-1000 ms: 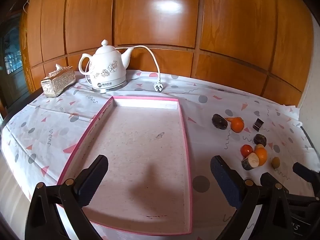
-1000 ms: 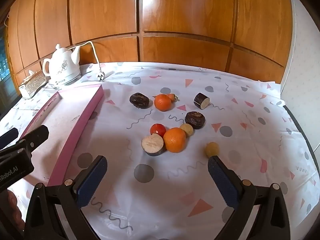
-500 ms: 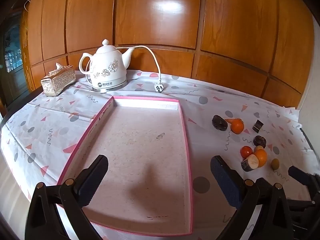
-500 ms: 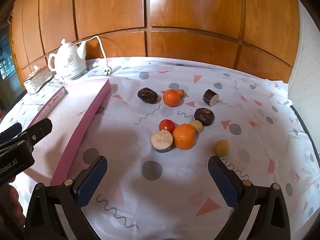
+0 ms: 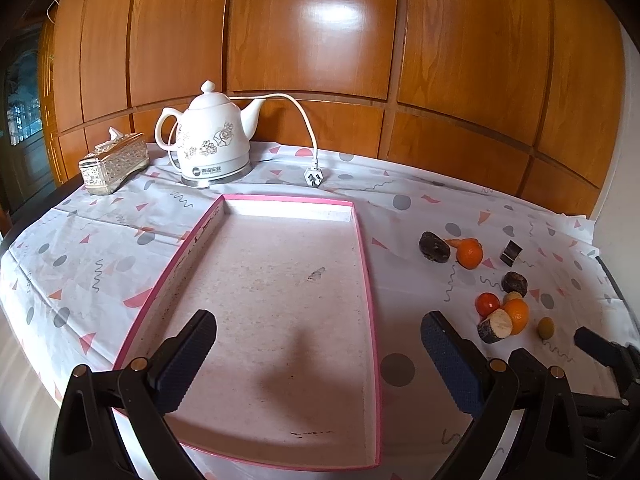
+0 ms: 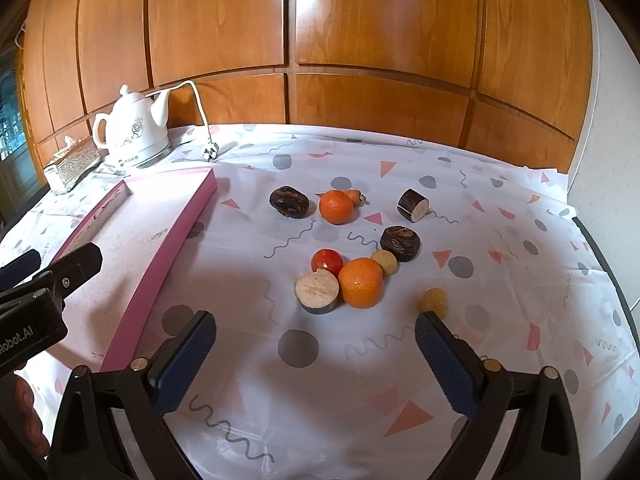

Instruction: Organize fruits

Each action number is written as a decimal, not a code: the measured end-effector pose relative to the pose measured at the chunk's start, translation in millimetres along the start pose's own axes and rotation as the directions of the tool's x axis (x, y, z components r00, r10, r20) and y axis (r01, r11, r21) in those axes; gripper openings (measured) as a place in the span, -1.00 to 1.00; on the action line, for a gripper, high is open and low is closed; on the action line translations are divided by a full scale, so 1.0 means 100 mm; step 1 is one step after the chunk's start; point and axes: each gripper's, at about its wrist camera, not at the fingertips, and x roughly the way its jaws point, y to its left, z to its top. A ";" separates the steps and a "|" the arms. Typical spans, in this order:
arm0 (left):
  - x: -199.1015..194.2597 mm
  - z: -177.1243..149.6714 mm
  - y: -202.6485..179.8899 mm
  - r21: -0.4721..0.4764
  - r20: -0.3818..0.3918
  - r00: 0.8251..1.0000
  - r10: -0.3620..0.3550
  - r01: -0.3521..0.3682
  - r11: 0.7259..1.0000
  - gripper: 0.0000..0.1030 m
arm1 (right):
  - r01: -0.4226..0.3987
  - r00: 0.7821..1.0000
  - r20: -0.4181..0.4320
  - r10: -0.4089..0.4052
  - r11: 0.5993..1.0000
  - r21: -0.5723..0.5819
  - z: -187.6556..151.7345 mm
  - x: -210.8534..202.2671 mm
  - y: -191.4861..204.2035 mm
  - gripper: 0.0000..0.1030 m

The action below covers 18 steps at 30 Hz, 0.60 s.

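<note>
A pink-rimmed tray (image 5: 362,248) lies empty on the patterned tablecloth; it also shows at the left of the right wrist view (image 6: 176,232). My left gripper (image 5: 318,350) is open and empty over the tray's near end. My right gripper (image 6: 316,348) is open and empty, just short of a cluster of fruit: a near orange (image 6: 361,282), a red tomato (image 6: 327,262), a cut dark-skinned piece (image 6: 318,291), a far orange (image 6: 337,207), two small yellowish fruits (image 6: 435,300) and several dark pieces (image 6: 289,201). The same cluster shows in the left wrist view (image 5: 516,314).
A white kettle (image 5: 212,142) with its cord and plug (image 5: 314,178) and a metallic tissue box (image 5: 114,162) stand at the table's back left. A wood-panelled wall runs behind. The table's right edge (image 6: 612,276) is near the fruit.
My right gripper has moved forward and to the right, closer to the fruit cluster. The left gripper has shifted only slightly over the tray. Both jaws stay open.
</note>
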 end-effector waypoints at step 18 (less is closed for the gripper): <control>-0.03 0.01 -0.05 0.008 0.006 1.000 -0.007 0.007 1.000 0.99 | 0.033 0.999 0.006 -0.033 0.999 -0.009 -0.02 -0.02 -0.02 0.65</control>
